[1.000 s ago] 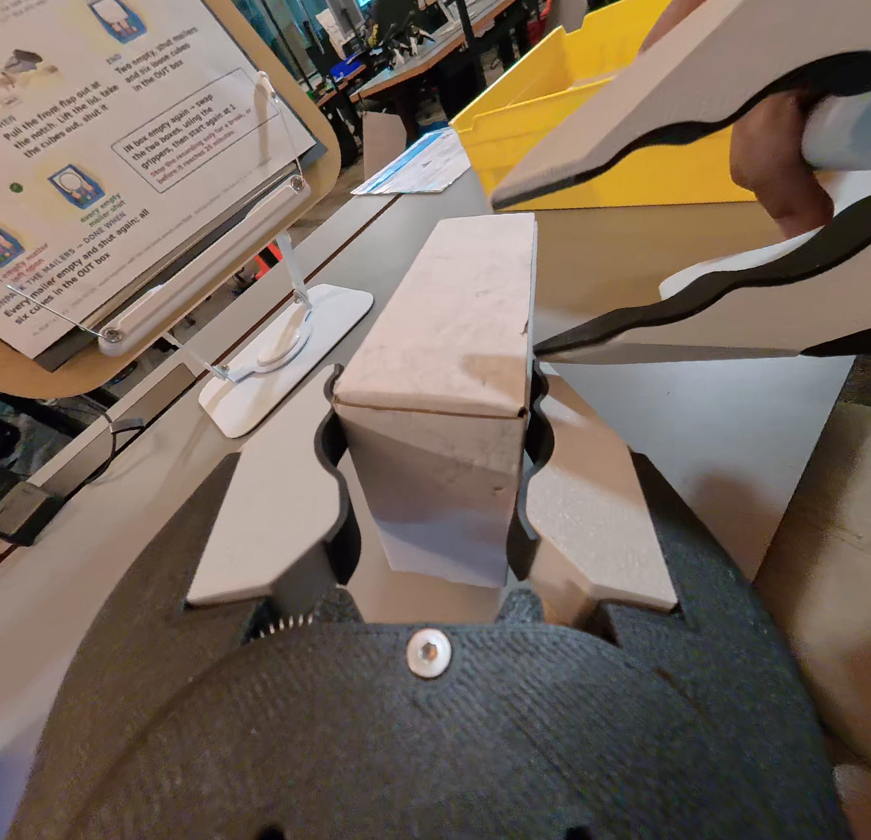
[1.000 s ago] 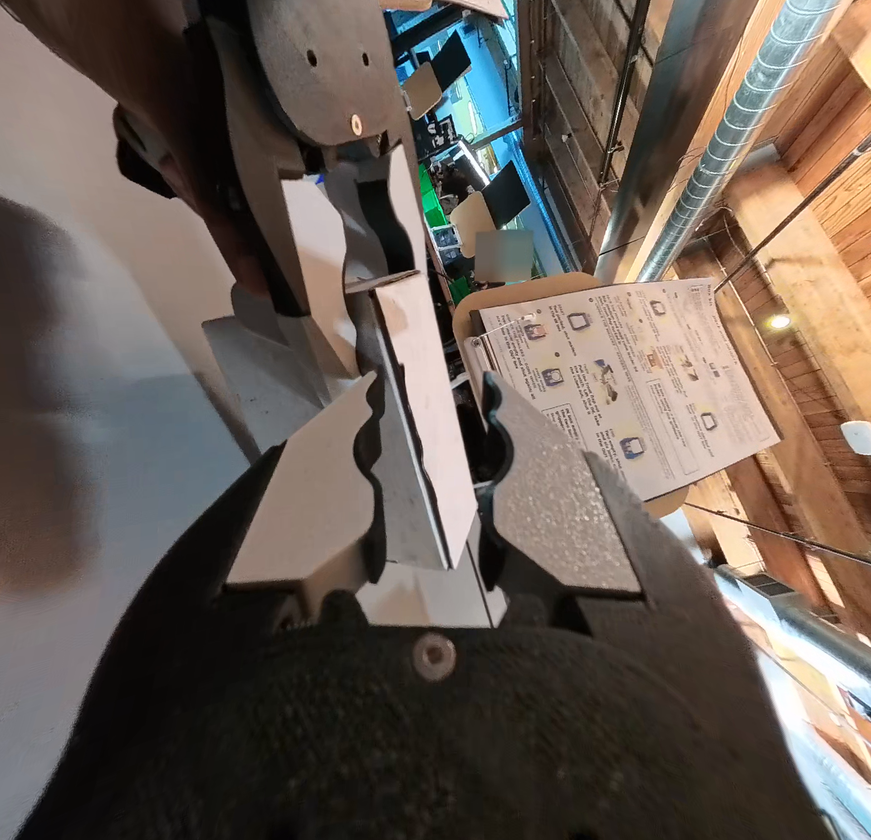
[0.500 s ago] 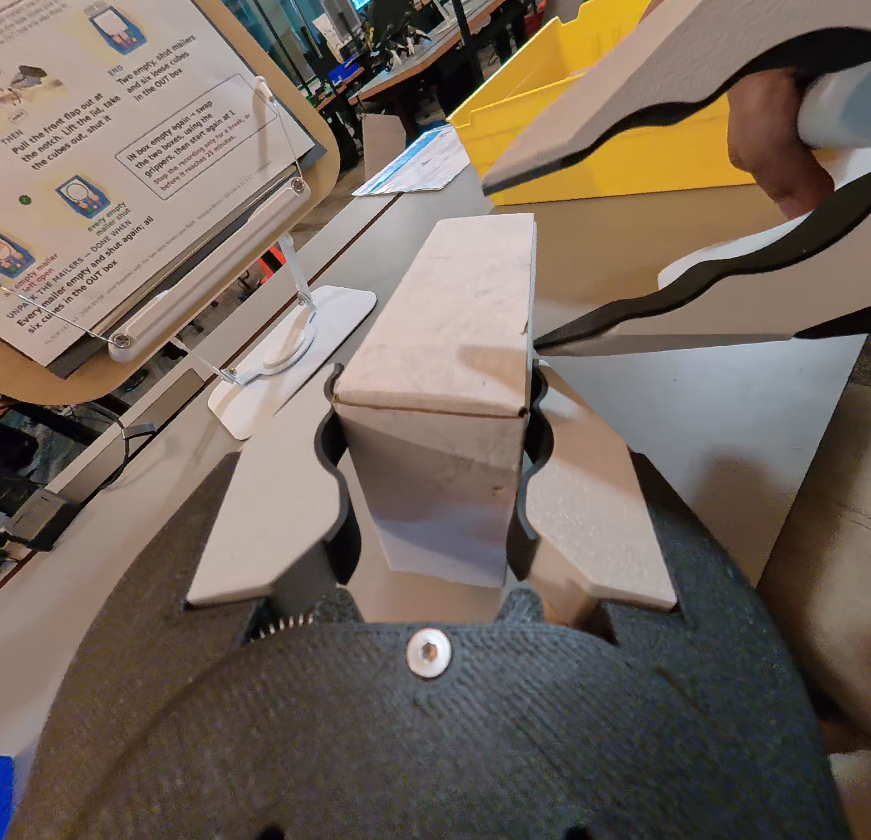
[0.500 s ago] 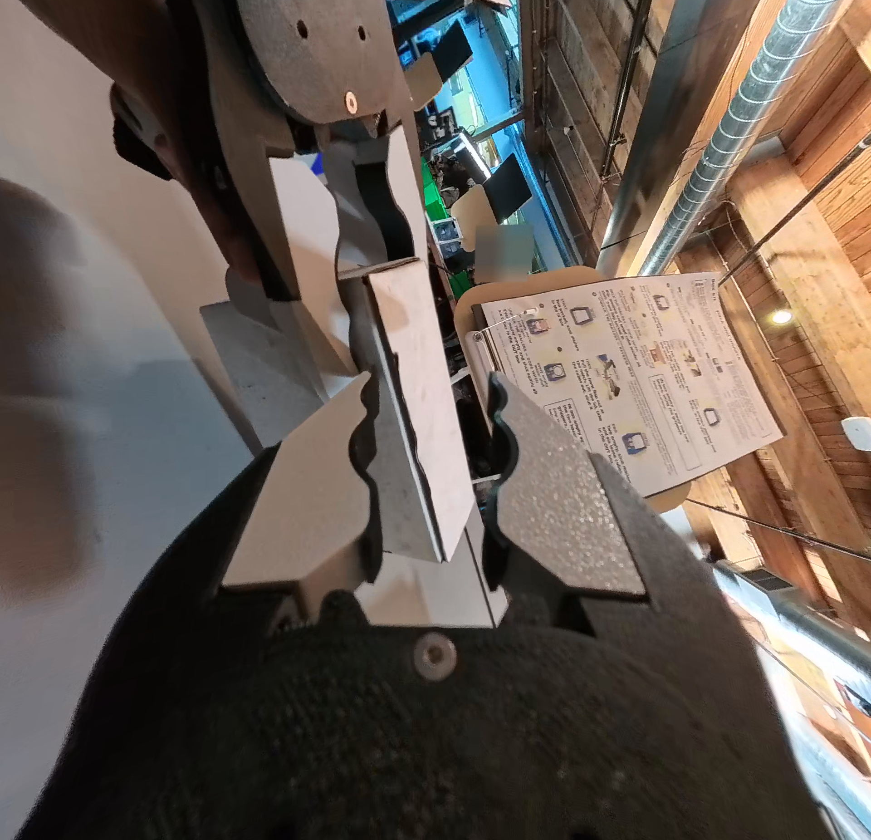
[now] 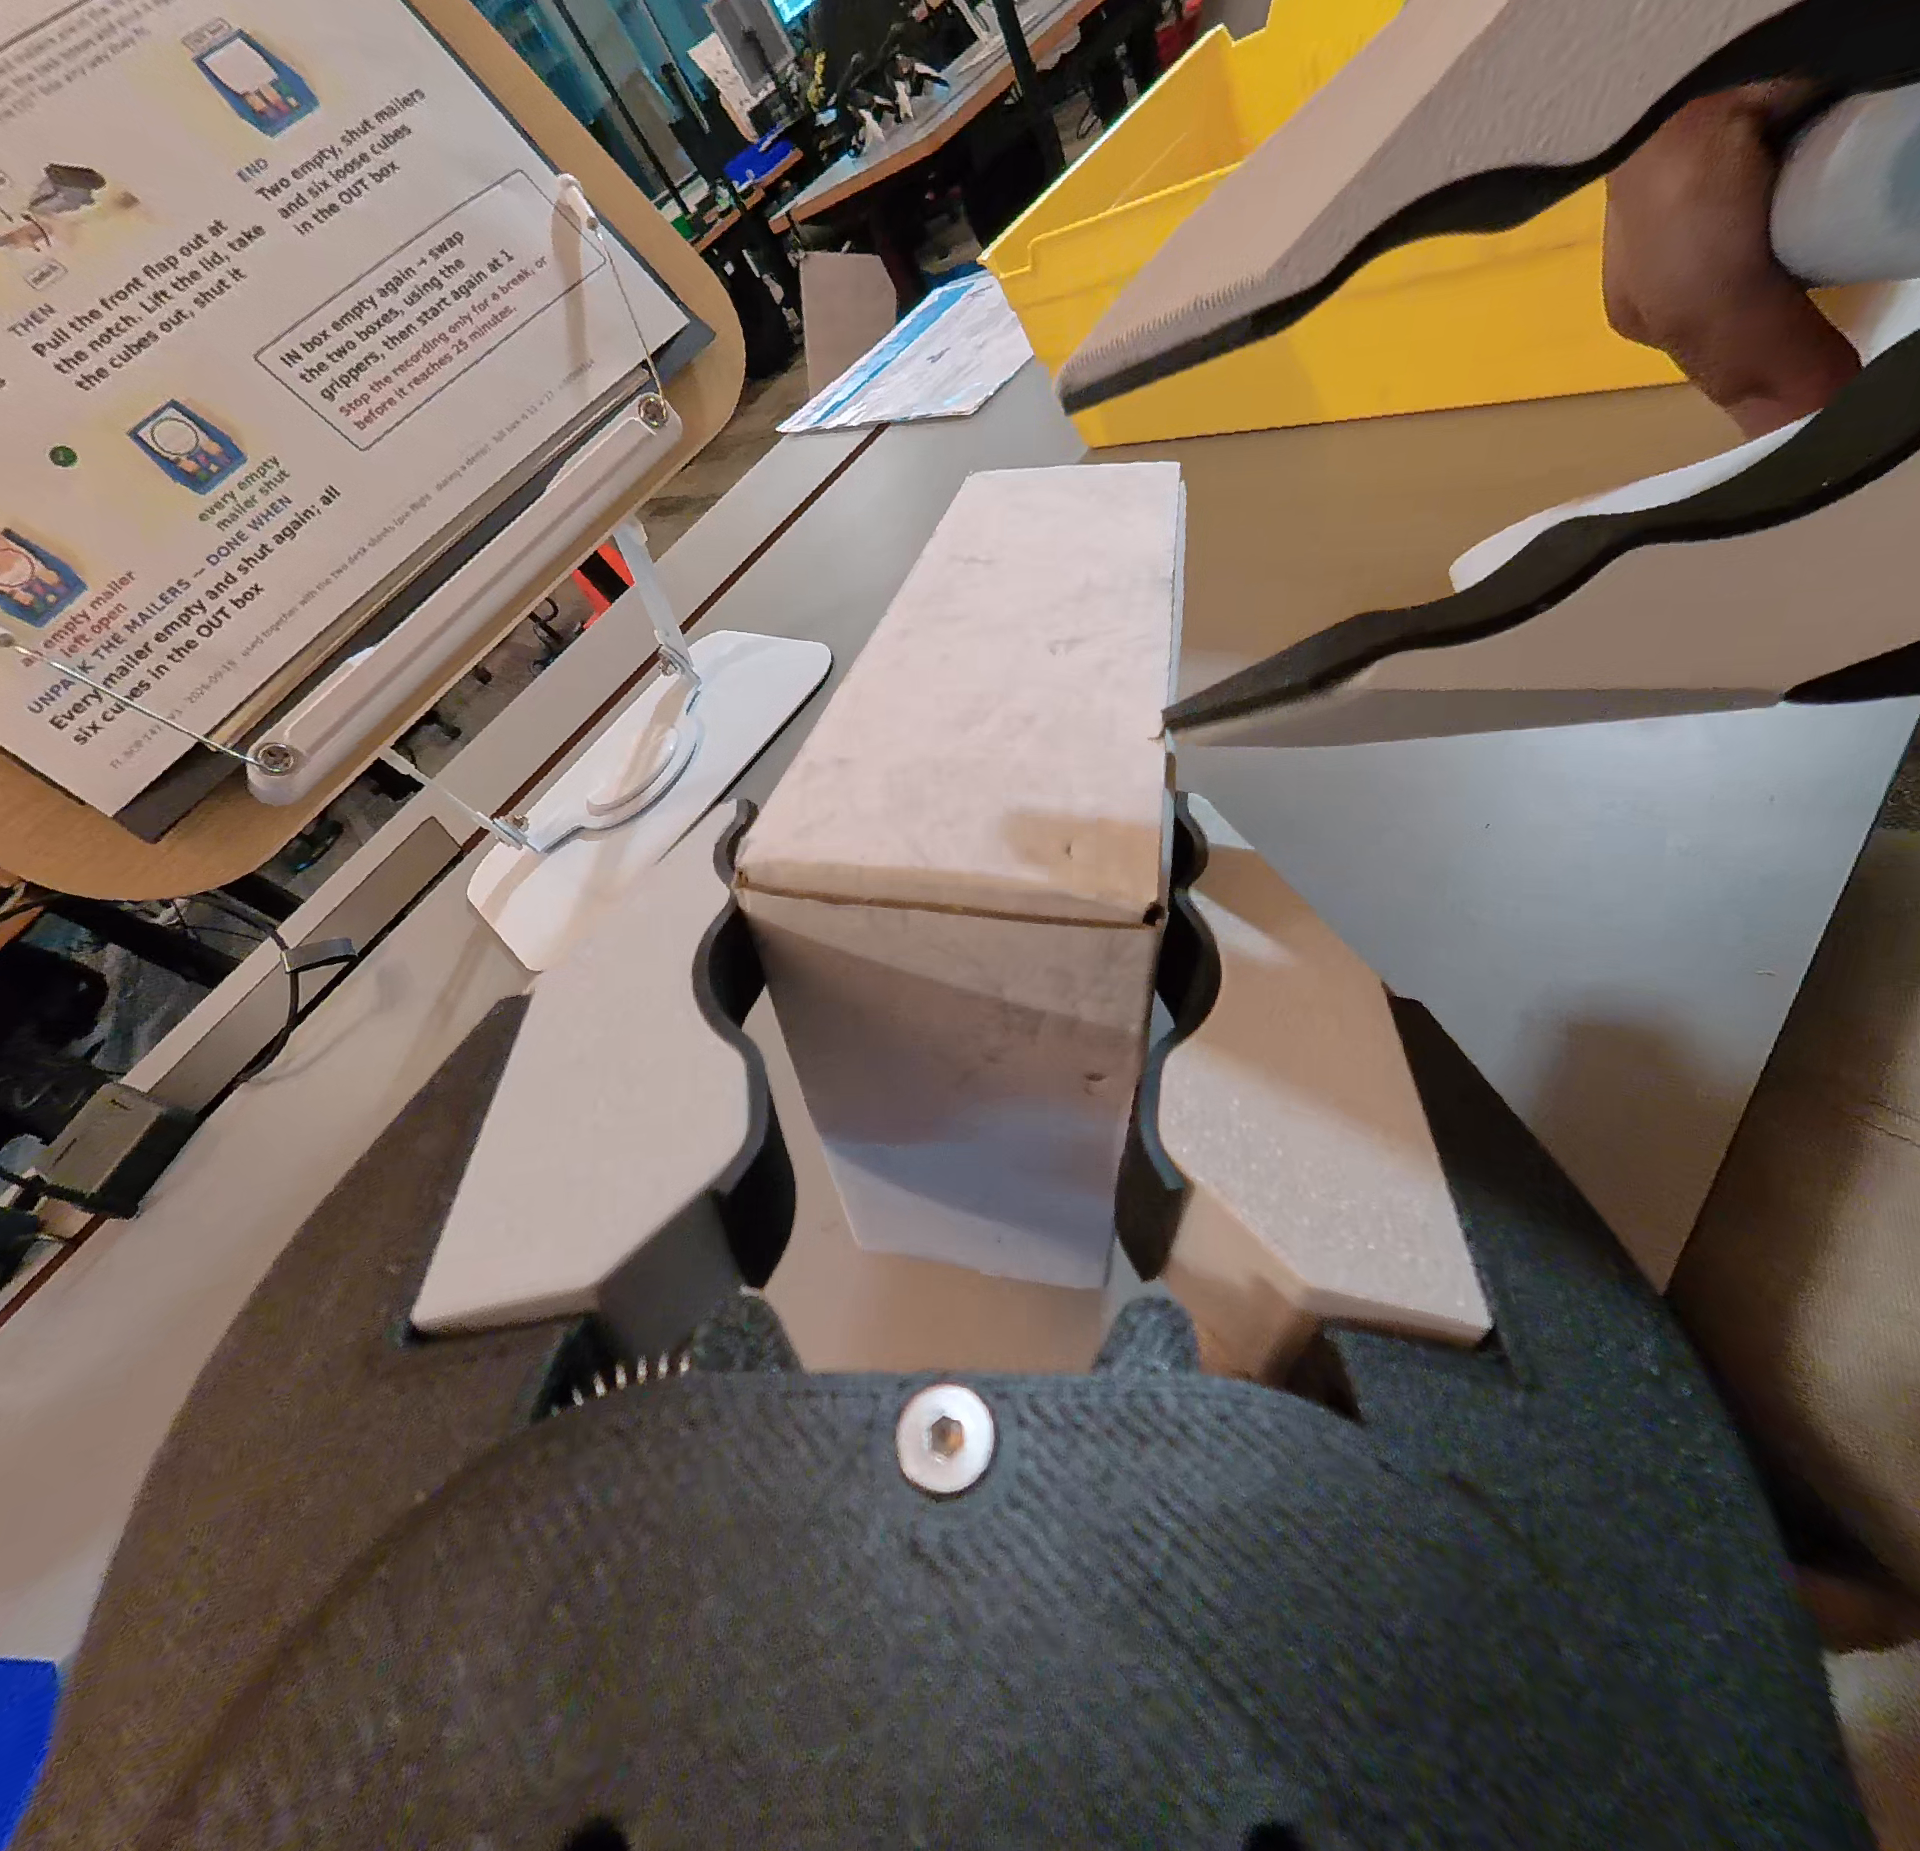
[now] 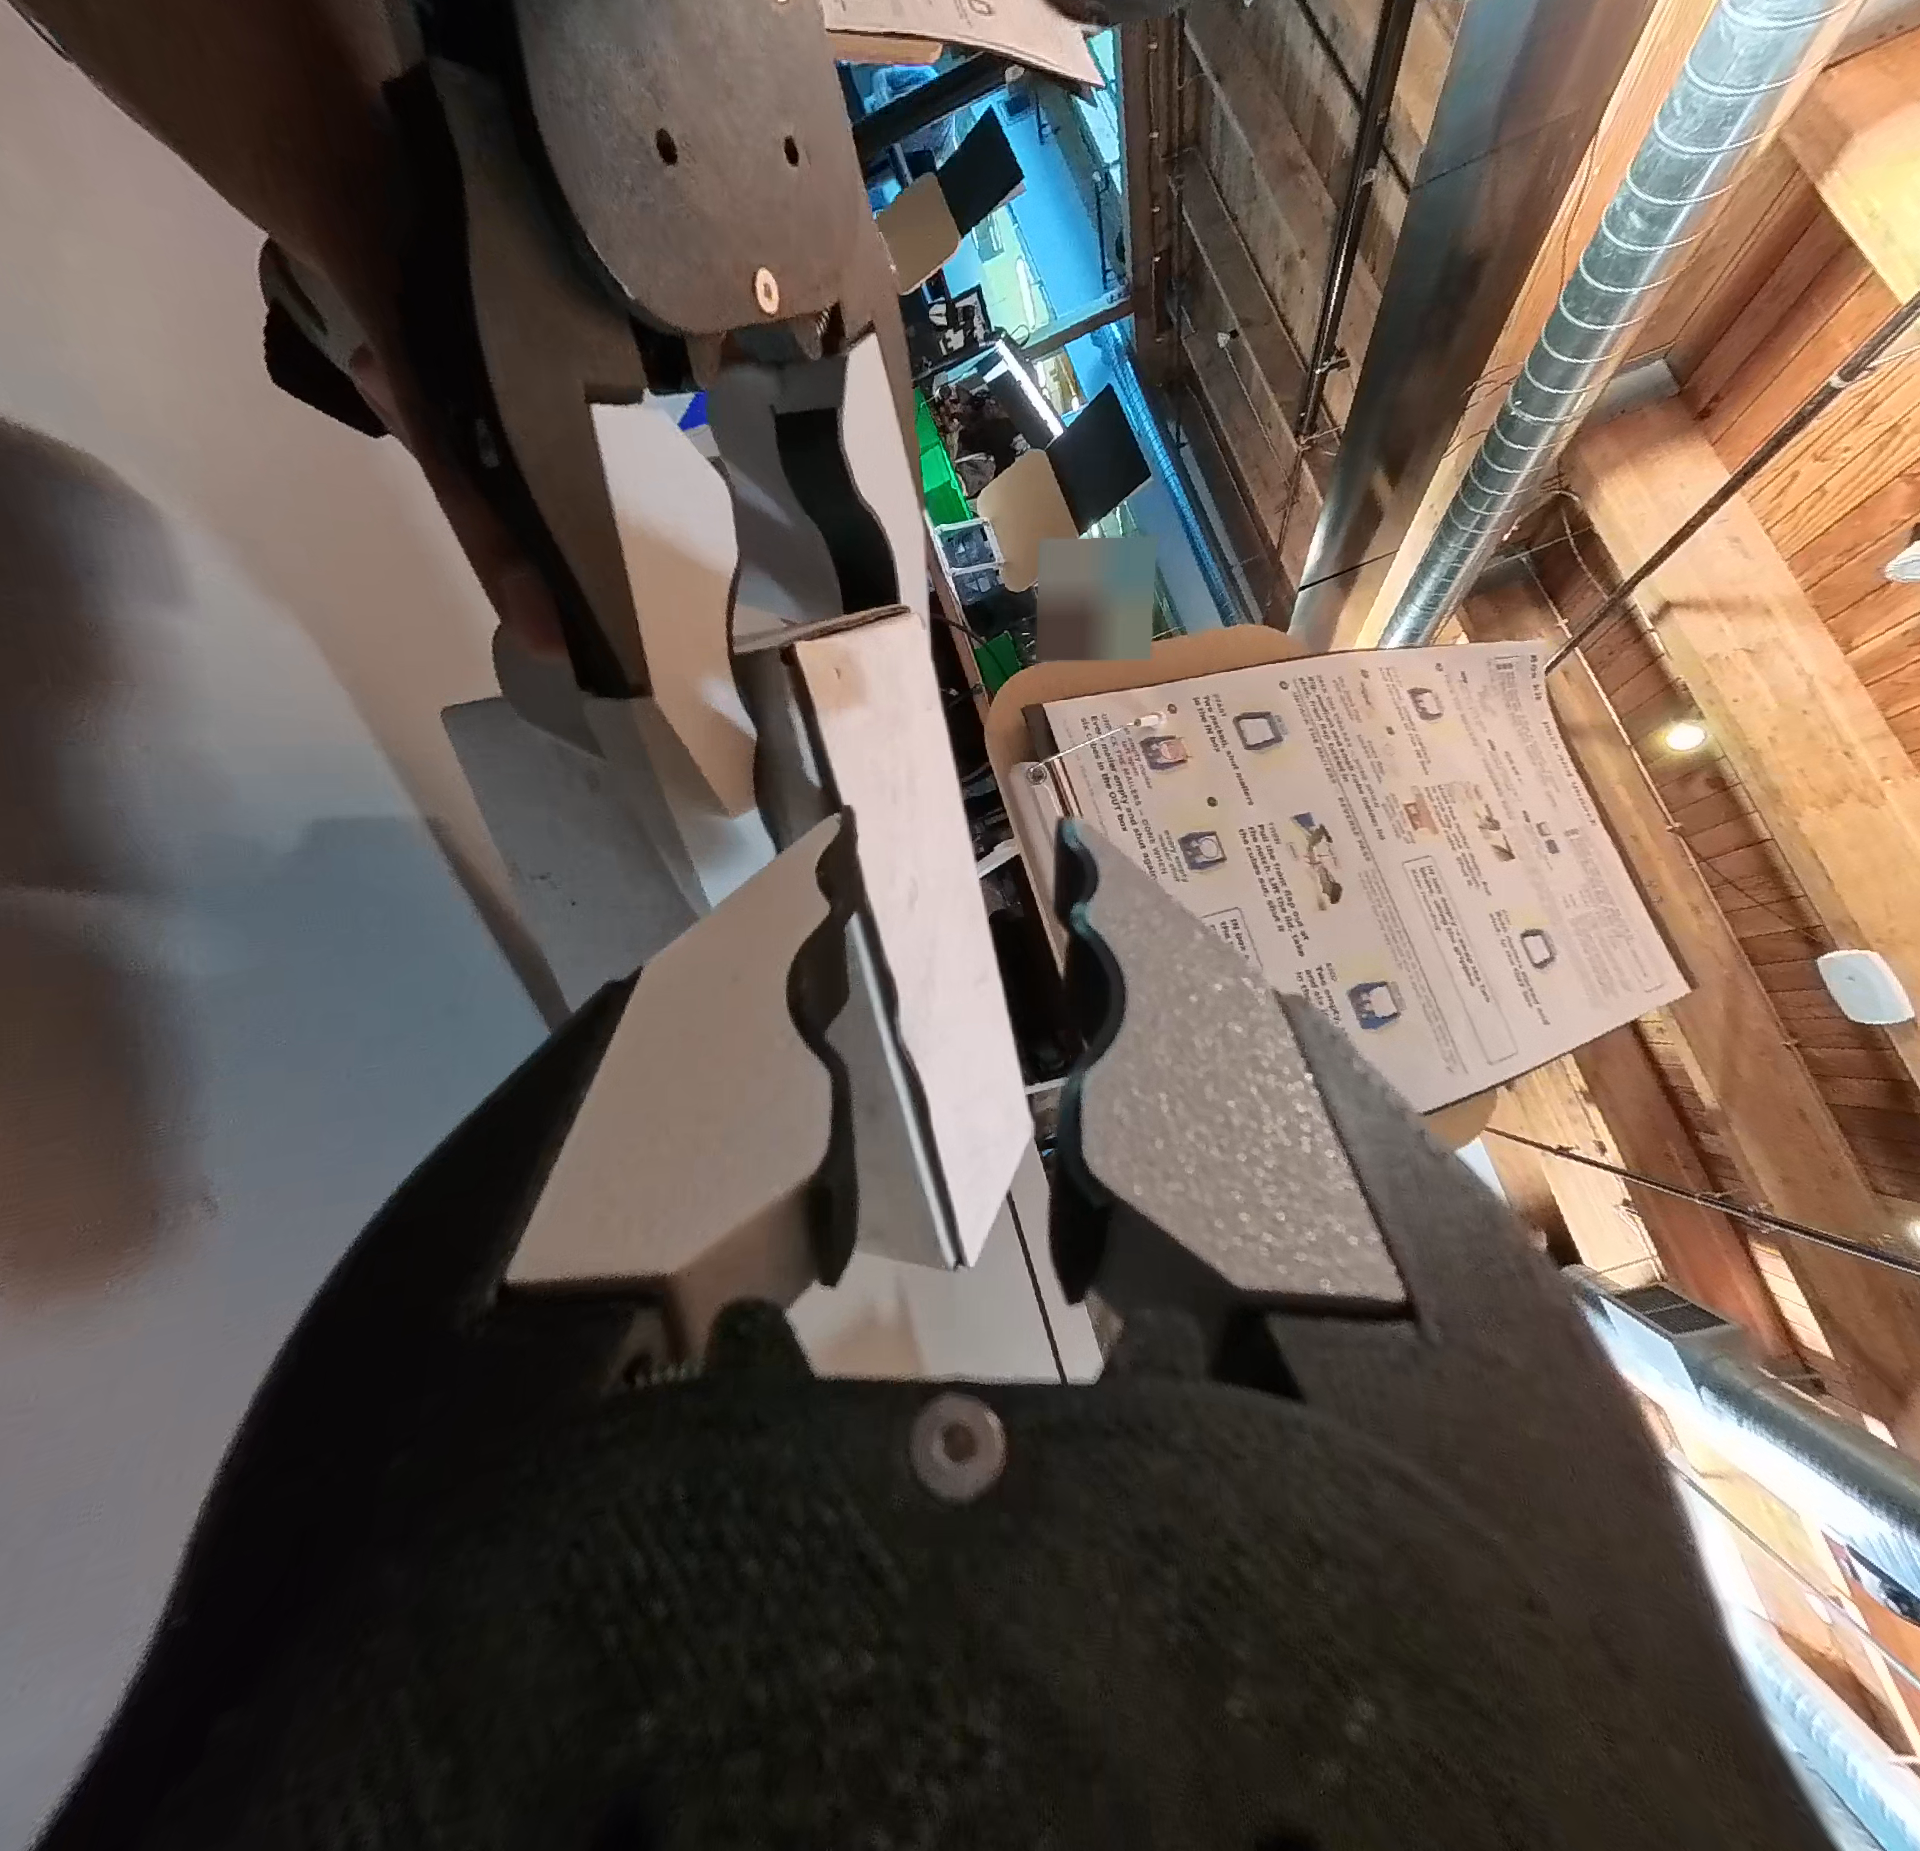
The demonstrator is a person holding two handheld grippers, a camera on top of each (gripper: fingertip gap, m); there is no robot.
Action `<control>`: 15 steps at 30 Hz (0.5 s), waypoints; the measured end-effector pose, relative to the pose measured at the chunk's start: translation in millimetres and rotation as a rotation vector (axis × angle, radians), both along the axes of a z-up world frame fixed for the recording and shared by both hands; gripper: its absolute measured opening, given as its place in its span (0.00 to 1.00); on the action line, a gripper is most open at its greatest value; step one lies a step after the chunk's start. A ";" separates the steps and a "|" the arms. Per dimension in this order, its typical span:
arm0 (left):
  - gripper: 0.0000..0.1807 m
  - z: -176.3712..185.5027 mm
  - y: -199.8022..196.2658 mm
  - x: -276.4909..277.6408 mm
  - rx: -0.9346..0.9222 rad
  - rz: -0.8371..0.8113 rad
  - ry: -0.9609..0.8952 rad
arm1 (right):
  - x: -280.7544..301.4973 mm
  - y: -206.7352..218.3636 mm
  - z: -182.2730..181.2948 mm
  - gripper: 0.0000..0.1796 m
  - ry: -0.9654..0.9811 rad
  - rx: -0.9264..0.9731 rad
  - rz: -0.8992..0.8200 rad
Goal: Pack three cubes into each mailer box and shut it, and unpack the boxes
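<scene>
A white mailer box is shut, and my left gripper is shut on its near narrow end, holding it lengthwise just above the grey table. My right gripper comes in from the upper right, open, with its lower fingertip touching the box's right top edge. In the right wrist view the box lies between the right gripper's open fingers. It rests against the left finger, with a gap to the right one. The left gripper grips the far end. No cubes are in view.
An instruction sheet on a white stand stands at the left, its base close to the box. A yellow bin and a paper sheet sit at the back. A blue thing shows at the bottom left corner. About 6 cm separates my left fingertips from my right.
The left gripper and box have shifted slightly, so the stand and yellow bin slide in view. The right gripper stays open around the box's edge. Both holds are unchanged.
</scene>
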State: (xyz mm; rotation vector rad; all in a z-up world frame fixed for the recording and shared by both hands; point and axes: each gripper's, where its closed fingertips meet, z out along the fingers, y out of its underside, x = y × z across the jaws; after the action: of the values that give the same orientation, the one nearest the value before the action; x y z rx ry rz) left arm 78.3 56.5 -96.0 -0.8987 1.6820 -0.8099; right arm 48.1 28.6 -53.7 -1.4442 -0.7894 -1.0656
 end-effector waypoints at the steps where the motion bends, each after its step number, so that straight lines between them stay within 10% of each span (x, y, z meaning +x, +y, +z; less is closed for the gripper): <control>1: 0.42 -0.1 0.2 -0.1 0.000 0.000 -0.001 | -0.3 0.0 -0.2 0.20 -0.004 -0.001 0.001; 15: 0.42 0.7 0.3 -1.2 0.039 -0.001 -0.013 | -0.3 0.3 -1.8 0.22 0.004 -0.011 -0.003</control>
State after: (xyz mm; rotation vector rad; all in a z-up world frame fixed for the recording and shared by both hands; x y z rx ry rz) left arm 77.2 56.7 -95.3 -0.8647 1.6814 -0.7793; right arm 47.8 28.9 -55.4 -1.4565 -0.7918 -1.0613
